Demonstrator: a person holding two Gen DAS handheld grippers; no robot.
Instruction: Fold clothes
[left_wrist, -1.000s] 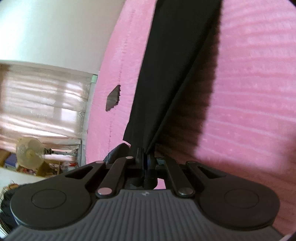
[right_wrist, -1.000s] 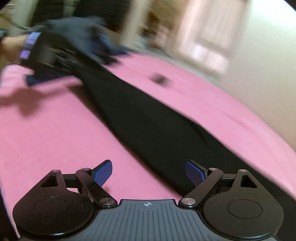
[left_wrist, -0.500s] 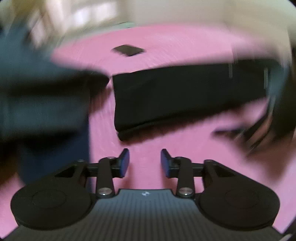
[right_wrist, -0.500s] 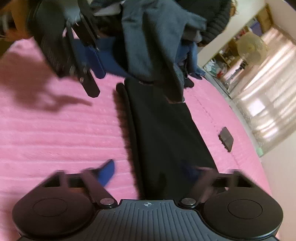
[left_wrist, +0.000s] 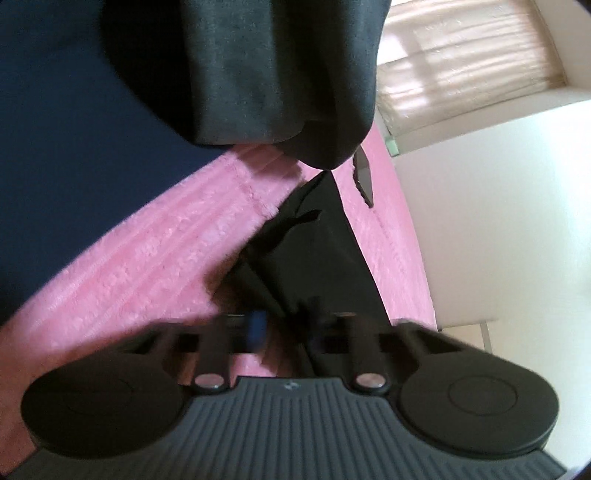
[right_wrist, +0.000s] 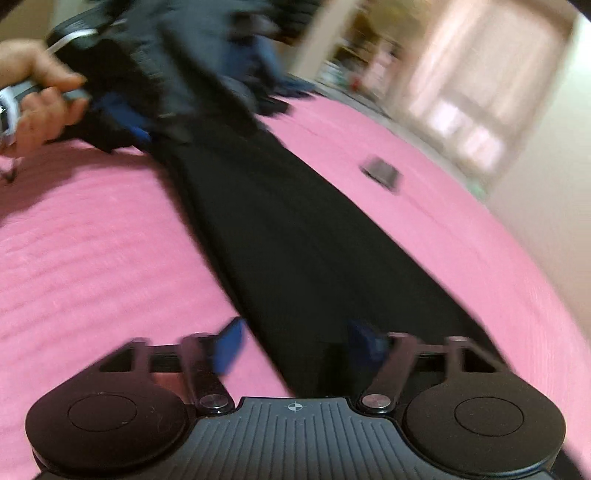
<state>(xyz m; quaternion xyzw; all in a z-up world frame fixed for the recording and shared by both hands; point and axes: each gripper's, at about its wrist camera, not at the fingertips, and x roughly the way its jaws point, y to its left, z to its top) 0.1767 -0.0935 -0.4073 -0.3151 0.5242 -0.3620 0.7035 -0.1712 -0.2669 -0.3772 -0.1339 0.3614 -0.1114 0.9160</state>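
Note:
A long black garment (right_wrist: 295, 229) lies folded into a narrow strip across the pink bed cover (right_wrist: 92, 240). My right gripper (right_wrist: 297, 341) is open and low over the strip's near end, with the cloth between its blurred blue pads. At the strip's far end, a hand (right_wrist: 37, 99) holds the other gripper. In the left wrist view, the left gripper (left_wrist: 286, 326) is open with motion-blurred fingers. It straddles a creased end of the black garment (left_wrist: 321, 258), and nothing is pinched.
A small dark flat object (right_wrist: 380, 173) lies on the bed beside the strip. The person's dark clothing (left_wrist: 258, 74) and navy fabric (left_wrist: 74, 110) hang close over the left gripper. A curtained window (left_wrist: 461, 55) and a white wall lie beyond the bed's edge.
One second ago the left gripper was shut on the raised garment; it has let go, swung round and come down at the strip's end. The right gripper stayed open, moving along the strip.

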